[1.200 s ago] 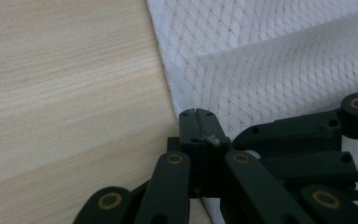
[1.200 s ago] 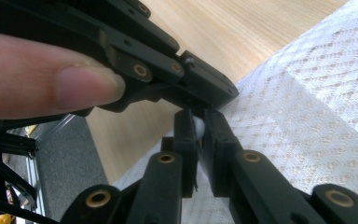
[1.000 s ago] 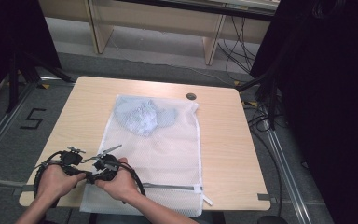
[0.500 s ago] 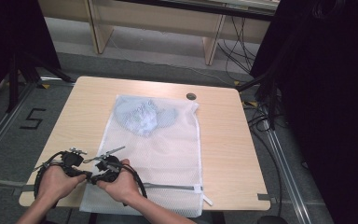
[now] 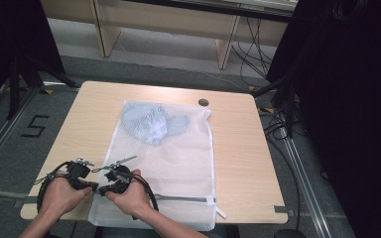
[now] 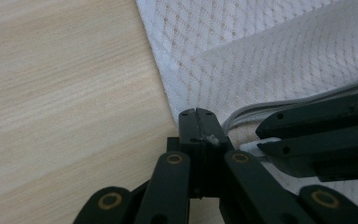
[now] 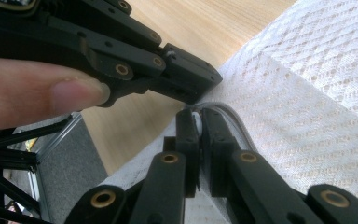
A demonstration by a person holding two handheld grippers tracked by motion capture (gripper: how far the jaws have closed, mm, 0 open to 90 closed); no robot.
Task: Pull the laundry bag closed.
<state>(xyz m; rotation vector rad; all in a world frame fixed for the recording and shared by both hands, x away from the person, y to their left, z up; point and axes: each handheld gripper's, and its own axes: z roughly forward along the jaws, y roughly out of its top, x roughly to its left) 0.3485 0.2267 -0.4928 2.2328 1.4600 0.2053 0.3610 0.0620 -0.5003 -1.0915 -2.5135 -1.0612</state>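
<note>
Mesh laundry bag (image 5: 166, 163) lies flat along the middle of the counter (image 5: 238, 148), its zipper (image 5: 183, 198) running across the near end and a bluish garment (image 5: 151, 123) bunched inside at the far end. You have both tools at the near left corner of the bag, where the zipper starts. Your right tool (image 5: 110, 187) has its jaws pressed together on a small white piece at the zipper's end, most likely the pull tab (image 7: 196, 122); your left tool (image 5: 90, 185) is also closed, pinching the bag's corner seam just beside it. To run the zipper well, I judge you should keep the left tool anchoring that corner firmly against the counter and draw the right tool straight along the zipper line toward the right, low and level, so the mesh does not pucker or ride up into the teeth. If the tab is only caught by its tip, the grip may slip; check before you pull. The near edge of the counter is close under your hands, and the bag's near hem looks to overhang it slightly, so avoid dragging toward yourself. To the right the zipper path is open wood with no obstacles; the small dark cable port (image 5: 203, 102) sits far off near the far edge.
</note>
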